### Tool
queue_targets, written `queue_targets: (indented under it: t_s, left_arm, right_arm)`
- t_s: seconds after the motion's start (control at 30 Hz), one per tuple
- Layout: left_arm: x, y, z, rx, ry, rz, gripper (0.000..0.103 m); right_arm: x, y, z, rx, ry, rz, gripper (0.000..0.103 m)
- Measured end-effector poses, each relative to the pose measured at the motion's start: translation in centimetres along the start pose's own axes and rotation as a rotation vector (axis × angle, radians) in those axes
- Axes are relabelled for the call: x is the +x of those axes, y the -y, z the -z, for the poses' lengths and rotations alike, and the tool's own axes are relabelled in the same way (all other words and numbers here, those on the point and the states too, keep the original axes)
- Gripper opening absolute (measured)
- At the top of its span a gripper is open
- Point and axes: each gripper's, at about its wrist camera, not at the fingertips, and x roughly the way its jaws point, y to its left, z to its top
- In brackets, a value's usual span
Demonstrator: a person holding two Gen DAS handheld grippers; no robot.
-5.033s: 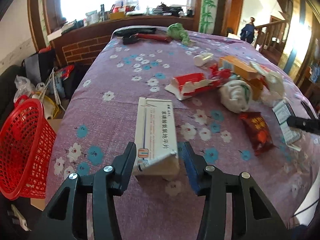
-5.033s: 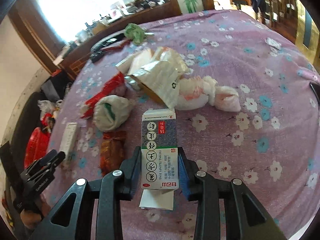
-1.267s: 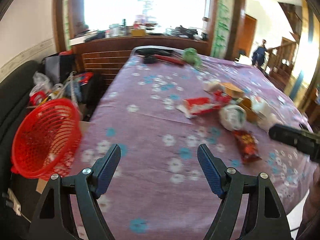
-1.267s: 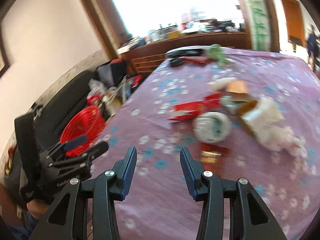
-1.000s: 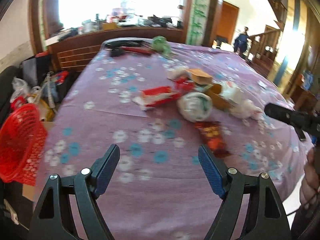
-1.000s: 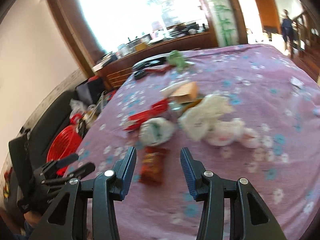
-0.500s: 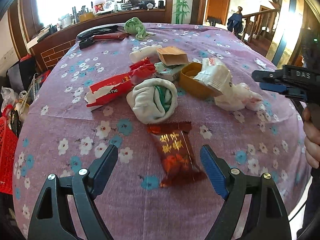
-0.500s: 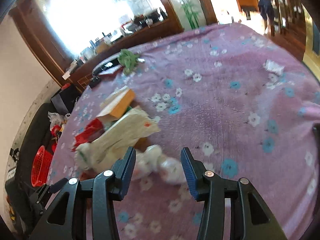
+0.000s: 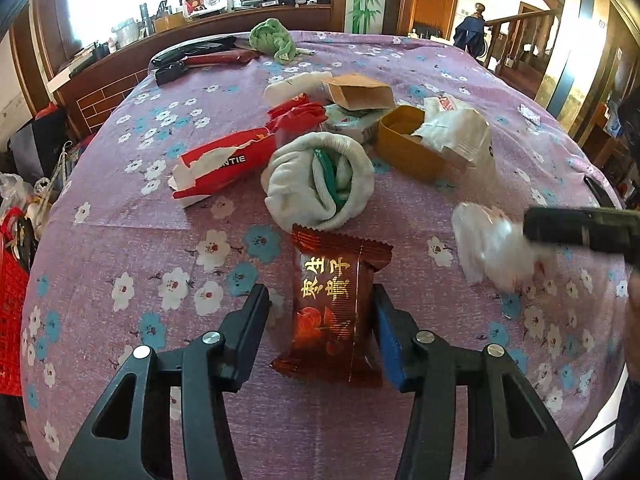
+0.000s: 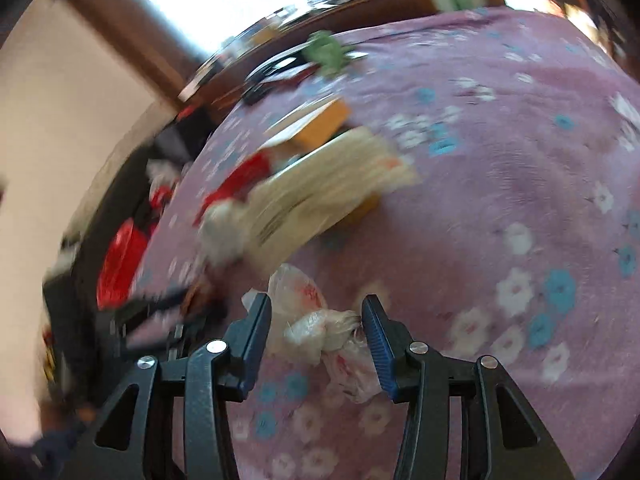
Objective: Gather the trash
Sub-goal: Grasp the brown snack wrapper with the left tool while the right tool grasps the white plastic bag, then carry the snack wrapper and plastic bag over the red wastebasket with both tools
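My left gripper [image 9: 320,312] is open, its jaws on either side of a dark red snack wrapper [image 9: 332,308] lying on the purple flowered tablecloth [image 9: 120,220]. My right gripper [image 10: 316,320] is open around a knotted white plastic bag [image 10: 320,328] on the cloth; that bag also shows in the left wrist view [image 9: 488,244], with the right gripper's black tip beside it. The right wrist view is blurred.
Beyond the wrapper lie a white rolled cloth [image 9: 320,176], a torn red packet [image 9: 224,160], a brown open box [image 9: 412,148] with white paper, a small cardboard box [image 9: 356,92] and a green rag [image 9: 272,40]. A red basket [image 9: 10,300] stands off the table's left edge.
My left gripper has moved forward and down so the snack wrapper now lies between its jaws, which have narrowed. My right gripper has swung down over the knotted white bag.
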Motion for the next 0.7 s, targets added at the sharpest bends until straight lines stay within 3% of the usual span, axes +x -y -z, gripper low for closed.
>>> queue_targets:
  t_s: [0.2, 0.27, 0.3, 0.37, 0.43, 0.6, 0.7]
  left_arm:
    - [0.0, -0.4, -0.1, 0.003, 0.009, 0.001, 0.047]
    - [-0.1, -0.7, 0.1, 0.002, 0.015, -0.003, 0.035]
    - [-0.2, -0.8, 0.2, 0.001, 0.017, -0.003, 0.034]
    - [-0.4, -1.4, 0.4, -0.016, 0.021, 0.016, 0.032]
    - [-0.6, -1.7, 0.8, -0.025, 0.029, 0.025, 0.032]
    - [-2.0, -2.4, 2.1, -0.038, 0.087, 0.019, 0.032]
    - [-3.2, -3.1, 2.6, -0.057, 0.159, -0.033, 0.032]
  right_arm:
    - [1.0, -3.0, 1.8, -0.194, -0.027, 0.101, 0.069]
    - [1.4, -3.4, 2.1, -0.233, -0.032, 0.123, 0.069]
    - [1.5, -3.8, 2.5, -0.261, -0.03, 0.141, 0.067]
    - [1.6, -4.5, 3.0, -0.296, -0.025, 0.175, 0.046]
    - [1.5, -5.2, 3.6, -0.327, -0.006, 0.21, 0.036]
    - [0.4, -7.8, 4.2, -0.332, 0.1, 0.203, 0.036]
    - [0.3, -9.4, 4.1, -0.3, 0.183, 0.213, 0.036]
